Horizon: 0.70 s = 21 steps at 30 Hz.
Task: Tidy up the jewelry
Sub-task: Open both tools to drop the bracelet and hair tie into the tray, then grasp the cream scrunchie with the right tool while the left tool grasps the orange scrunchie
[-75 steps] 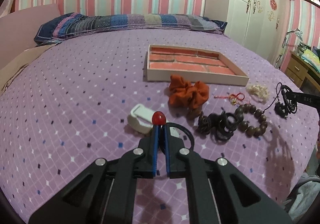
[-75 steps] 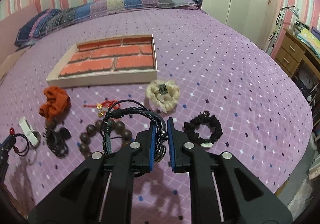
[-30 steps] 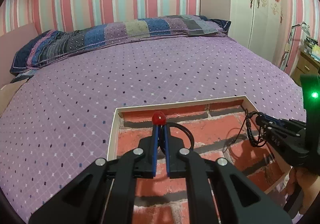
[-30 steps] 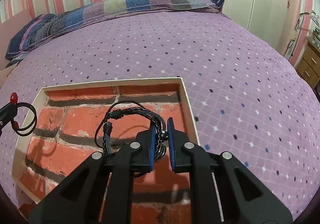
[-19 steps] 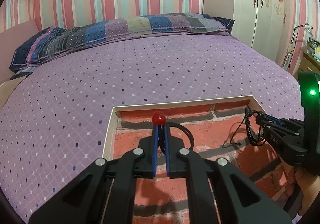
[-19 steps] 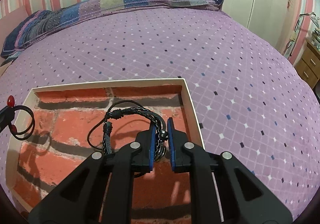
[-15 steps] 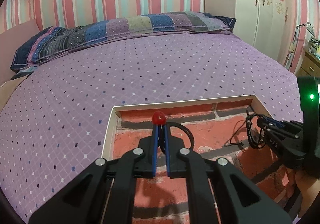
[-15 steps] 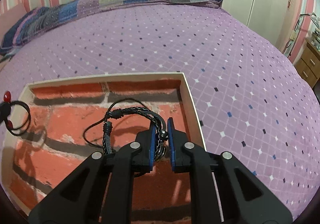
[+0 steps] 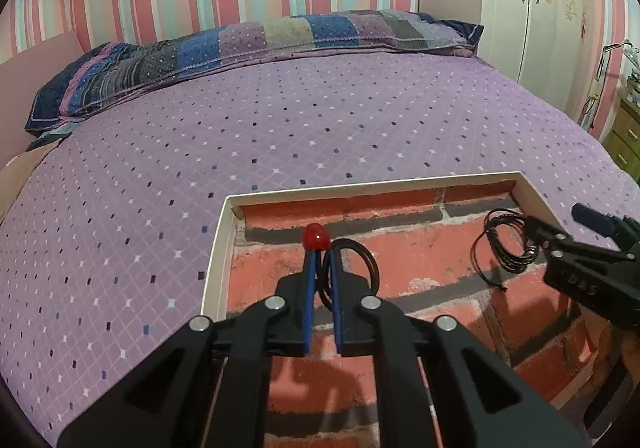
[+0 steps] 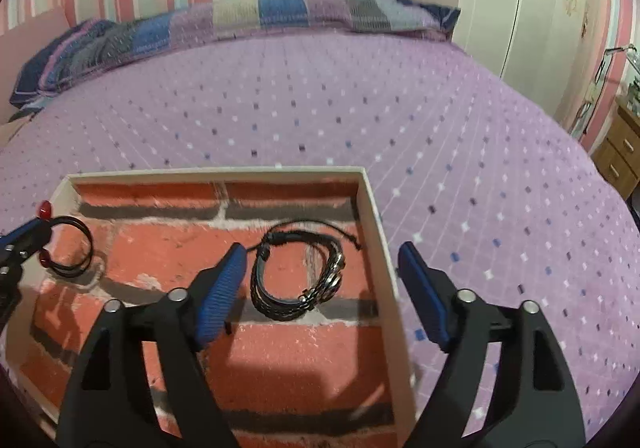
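A white-rimmed tray (image 9: 360,188) with a brick-pattern floor lies on the purple bed. My left gripper (image 9: 320,262) is shut on a black hair tie (image 9: 366,260) with a red bead (image 9: 316,236), held over the tray's left part. The right wrist view shows the same gripper (image 10: 28,232) and hair tie (image 10: 74,248) at the tray's (image 10: 216,173) left. My right gripper (image 10: 322,250) has its jaws opening wide. A black braided bracelet (image 10: 260,280) lies loose on the tray floor between them, near the right wall. The left wrist view shows that gripper (image 9: 560,224) beside the bracelet (image 9: 500,244).
A long patchwork pillow (image 9: 240,48) lies along the head of the bed. A white wardrobe (image 9: 552,8) and a wooden nightstand (image 10: 620,152) stand at the right. The purple bedspread (image 9: 280,128) stretches beyond the tray.
My right gripper has opened and let go of the braided bracelet, which now lies on the tray floor. The left gripper keeps its hold on the hair tie over the tray.
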Motion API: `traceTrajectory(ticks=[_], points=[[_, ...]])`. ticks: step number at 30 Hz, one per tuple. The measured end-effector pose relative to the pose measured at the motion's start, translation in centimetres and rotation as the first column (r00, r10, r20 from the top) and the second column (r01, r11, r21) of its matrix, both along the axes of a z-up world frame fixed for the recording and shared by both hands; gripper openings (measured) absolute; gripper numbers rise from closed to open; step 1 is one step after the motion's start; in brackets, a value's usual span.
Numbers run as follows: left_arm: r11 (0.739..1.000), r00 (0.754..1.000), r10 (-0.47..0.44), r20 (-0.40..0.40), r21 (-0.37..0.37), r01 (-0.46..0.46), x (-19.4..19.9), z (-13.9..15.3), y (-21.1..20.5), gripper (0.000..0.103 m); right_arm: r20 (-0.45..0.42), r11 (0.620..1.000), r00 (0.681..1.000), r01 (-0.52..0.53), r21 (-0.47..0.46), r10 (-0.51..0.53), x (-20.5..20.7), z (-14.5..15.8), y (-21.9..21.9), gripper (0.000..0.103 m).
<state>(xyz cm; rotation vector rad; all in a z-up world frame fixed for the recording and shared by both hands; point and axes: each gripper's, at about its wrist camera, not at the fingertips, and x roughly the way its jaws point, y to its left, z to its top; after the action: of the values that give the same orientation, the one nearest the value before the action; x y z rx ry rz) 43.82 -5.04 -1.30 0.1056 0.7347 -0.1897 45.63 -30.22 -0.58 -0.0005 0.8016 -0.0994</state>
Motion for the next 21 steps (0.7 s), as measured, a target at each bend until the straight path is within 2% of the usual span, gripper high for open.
traceTrajectory(ticks=[3, 5, 7, 8, 10, 14, 17, 21], points=[[1.0, 1.0, -0.014, 0.019, -0.005, 0.014, -0.9, 0.9, 0.2, 0.009, 0.042, 1.0, 0.999, -0.008, 0.028, 0.007, -1.6, 2.0, -0.7, 0.085], [1.0, 0.999, -0.021, 0.037, 0.003, 0.021, -1.8, 1.5, 0.3, 0.017, 0.065, 1.0, 0.998, -0.007, 0.031, 0.005, -2.6, 3.3, -1.1, 0.087], [1.0, 0.998, -0.013, 0.063, 0.013, 0.013, -2.7, 2.2, 0.5, 0.056, 0.09, 1.0, 0.996, 0.003, 0.031, -0.006, -4.2, 4.6, -1.7, 0.091], [1.0, 0.996, -0.003, 0.093, 0.013, 0.002, -3.5, 2.8, 0.8, 0.06, 0.097, 0.999, 0.995, 0.005, 0.033, -0.008, -4.9, 5.0, -1.9, 0.092], [1.0, 0.993, -0.013, 0.117, 0.01, 0.011, -4.7, 3.7, 1.2, 0.061, 0.105, 1.0, 0.994, 0.004, 0.029, -0.007, -6.1, 5.9, -2.3, 0.094], [1.0, 0.996, -0.025, 0.087, -0.007, 0.026, -7.0, 5.3, 2.3, 0.061, 0.112, 1.0, 0.994, 0.008, -0.012, -0.007, -9.4, 7.0, -2.7, 0.094], [0.999, 0.997, -0.027, 0.077, -0.026, 0.029, -9.0, 6.2, 3.4, 0.066, 0.116, 0.999, 0.993, 0.017, -0.028, -0.014, -11.6, 7.4, -3.0, 0.094], [0.999, 0.998, -0.009, 0.061, -0.038, 0.012, -11.9, 7.1, 4.9, 0.069, 0.113, 0.999, 0.993, 0.041, -0.002, -0.04, -14.4, 7.7, -3.9, 0.096]])
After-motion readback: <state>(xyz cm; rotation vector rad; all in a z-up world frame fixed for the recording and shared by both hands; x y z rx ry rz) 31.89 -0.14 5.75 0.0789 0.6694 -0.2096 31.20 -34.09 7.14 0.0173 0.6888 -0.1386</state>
